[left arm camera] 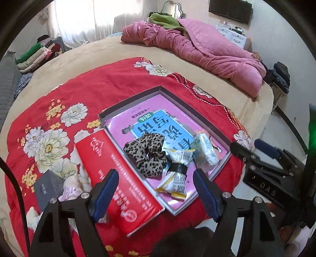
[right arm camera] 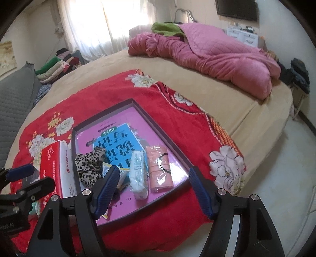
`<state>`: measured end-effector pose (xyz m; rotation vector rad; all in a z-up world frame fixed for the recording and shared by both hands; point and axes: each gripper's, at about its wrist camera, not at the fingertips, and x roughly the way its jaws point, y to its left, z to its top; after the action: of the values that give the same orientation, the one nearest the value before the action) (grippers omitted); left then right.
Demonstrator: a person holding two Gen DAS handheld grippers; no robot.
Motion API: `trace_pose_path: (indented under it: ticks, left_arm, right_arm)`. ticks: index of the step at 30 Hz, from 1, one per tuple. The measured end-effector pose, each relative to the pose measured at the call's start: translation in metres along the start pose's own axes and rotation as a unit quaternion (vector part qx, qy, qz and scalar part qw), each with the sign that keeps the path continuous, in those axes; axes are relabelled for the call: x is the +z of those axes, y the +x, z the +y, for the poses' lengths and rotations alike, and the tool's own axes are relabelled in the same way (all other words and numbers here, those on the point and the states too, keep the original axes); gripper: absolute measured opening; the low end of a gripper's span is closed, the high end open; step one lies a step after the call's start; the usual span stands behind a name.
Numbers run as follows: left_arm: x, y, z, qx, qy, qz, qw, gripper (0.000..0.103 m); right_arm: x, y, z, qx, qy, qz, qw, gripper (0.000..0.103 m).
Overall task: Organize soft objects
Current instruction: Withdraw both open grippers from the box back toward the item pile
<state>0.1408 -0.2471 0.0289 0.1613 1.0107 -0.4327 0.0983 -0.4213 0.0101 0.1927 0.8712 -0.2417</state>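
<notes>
Bed (right arm camera: 162, 65): covered by a tan sheet, with a red floral blanket (right arm camera: 173, 110) spread over its near end. A pink quilt (right arm camera: 217, 57) lies bundled at the far side, a green cloth (right arm camera: 165, 28) against it. Folded clothes (right arm camera: 57, 65) are stacked by the curtained window (right arm camera: 118, 23); a dark screen (right arm camera: 237, 8) hangs on the wall at the right.

On the blanket sits a shallow tray (left arm camera: 138, 94) lined with a pink and blue printed sheet. Inside it lie a leopard-print scrunchie (left arm camera: 146, 156), a snack packet (left arm camera: 175, 178), a white tissue pack (right arm camera: 139, 176) and a pink pack (right arm camera: 160, 170). A red box (left arm camera: 118, 181) lies just beside the tray's left wall, a small dark box (left arm camera: 47, 185) further left.

Left hand-held gripper (left arm camera: 157, 195): jaws spread wide, nothing between them, hanging above the scrunchie and packet. Right hand-held gripper (right arm camera: 154, 191): likewise wide apart and empty, above the tissue pack.
</notes>
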Motion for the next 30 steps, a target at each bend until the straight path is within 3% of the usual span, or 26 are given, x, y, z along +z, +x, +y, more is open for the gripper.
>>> trace_pose_path:
  ticks: [19,30]
  left_arm:
    - [-0.037,-0.076,0.051,0.013,-0.045,-0.040,0.9981,0.077]
    - [-0.066,-0.121,0.120,0.062,-0.100,-0.048,0.9919,0.077]
  right_arm:
    - [0.001,-0.077,0.057,0.016,-0.052,-0.054,0.997,0.074]
    - [-0.002,-0.097,0.104,0.056,-0.090,-0.062,0.992,0.075]
